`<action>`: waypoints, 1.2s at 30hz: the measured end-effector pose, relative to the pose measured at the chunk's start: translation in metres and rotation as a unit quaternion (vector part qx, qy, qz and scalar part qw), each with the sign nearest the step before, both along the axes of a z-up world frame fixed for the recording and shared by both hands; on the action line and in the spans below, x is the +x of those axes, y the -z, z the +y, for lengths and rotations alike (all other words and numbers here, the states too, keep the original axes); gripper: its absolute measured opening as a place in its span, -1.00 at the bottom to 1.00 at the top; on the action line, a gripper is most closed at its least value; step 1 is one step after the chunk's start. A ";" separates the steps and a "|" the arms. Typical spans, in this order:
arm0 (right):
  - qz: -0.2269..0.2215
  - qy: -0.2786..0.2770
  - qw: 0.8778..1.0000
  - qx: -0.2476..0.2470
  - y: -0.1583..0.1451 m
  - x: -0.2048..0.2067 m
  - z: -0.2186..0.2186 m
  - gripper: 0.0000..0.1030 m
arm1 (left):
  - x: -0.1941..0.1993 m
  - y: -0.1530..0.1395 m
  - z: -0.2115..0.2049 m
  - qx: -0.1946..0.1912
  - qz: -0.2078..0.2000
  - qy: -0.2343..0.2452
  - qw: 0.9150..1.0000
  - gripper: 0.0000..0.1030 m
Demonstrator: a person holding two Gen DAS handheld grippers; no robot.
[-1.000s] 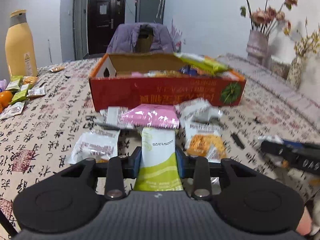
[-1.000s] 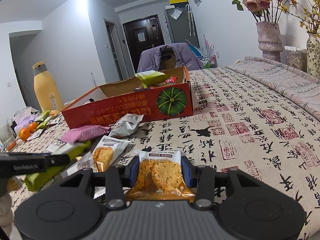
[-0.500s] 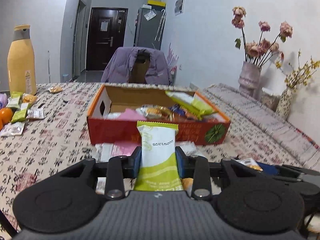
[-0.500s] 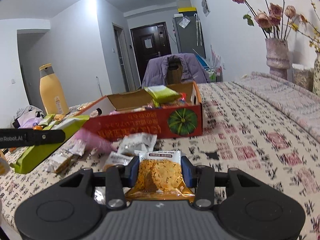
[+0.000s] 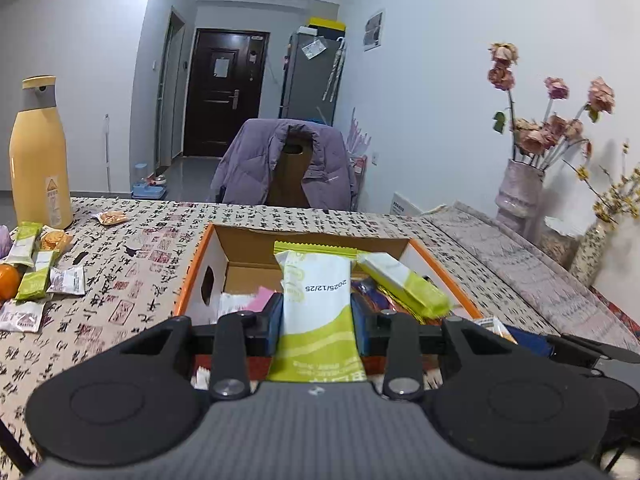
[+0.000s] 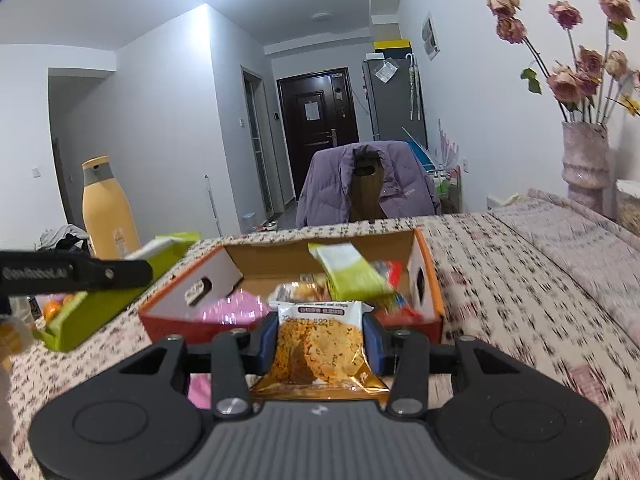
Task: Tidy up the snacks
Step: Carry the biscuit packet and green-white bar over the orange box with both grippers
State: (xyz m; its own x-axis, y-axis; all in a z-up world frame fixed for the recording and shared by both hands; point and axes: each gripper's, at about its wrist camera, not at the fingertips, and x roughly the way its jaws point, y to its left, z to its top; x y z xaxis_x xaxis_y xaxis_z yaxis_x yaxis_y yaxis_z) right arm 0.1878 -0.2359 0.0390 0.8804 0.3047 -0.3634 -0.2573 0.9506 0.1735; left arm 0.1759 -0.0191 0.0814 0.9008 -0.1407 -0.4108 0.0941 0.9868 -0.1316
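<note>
My left gripper (image 5: 318,322) is shut on a white-and-green snack packet (image 5: 318,312), held upright above the near edge of the open orange cardboard box (image 5: 192,280). My right gripper (image 6: 320,338) is shut on a clear packet of orange crackers (image 6: 320,346), raised just before the same box (image 6: 434,292). Several snacks lie in the box, among them a green-and-white bar (image 5: 402,284) and a pink packet (image 6: 236,308). In the right wrist view the left gripper (image 6: 76,274) crosses the left side with the green packet (image 6: 100,304). The right gripper (image 5: 580,350) shows low right in the left wrist view.
A tall yellow bottle (image 5: 36,160) stands at the far left of the patterned tablecloth (image 5: 128,280), with small snack packets (image 5: 36,276) and an orange (image 5: 8,280) near it. A chair with a purple jacket (image 5: 284,160) is behind the table. Flower vases (image 5: 520,192) stand at right.
Both grippers rose and moved forward toward the box with their packets held. The box interior now shows from above, and the loose snacks on the cloth have dropped below the view.
</note>
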 end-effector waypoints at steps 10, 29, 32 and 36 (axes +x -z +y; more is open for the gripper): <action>-0.007 -0.009 1.000 -0.013 -0.020 0.070 0.027 -0.17 | 0.078 -0.003 0.019 -0.015 0.020 -0.032 0.999 -0.32; -0.001 -0.020 0.999 -0.047 0.017 0.132 0.057 -0.10 | 0.132 0.035 0.028 -0.014 0.022 -0.070 0.997 -0.23; -0.001 -0.016 0.999 -0.044 0.018 0.127 0.054 0.39 | 0.127 0.035 0.031 -0.023 0.005 -0.071 0.997 0.19; -0.013 0.002 0.999 -0.031 0.016 0.124 0.047 1.00 | 0.119 0.032 0.031 -0.027 -0.018 -0.091 0.995 1.00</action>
State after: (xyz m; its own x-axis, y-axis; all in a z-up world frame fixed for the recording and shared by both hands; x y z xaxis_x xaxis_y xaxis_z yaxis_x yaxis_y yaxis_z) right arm 0.3114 -0.1892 0.0228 0.8909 0.2776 -0.3594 -0.2561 0.9607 0.1072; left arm 0.2946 0.0118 0.0494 0.9272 0.0050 -0.3746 -0.0798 0.9796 -0.1843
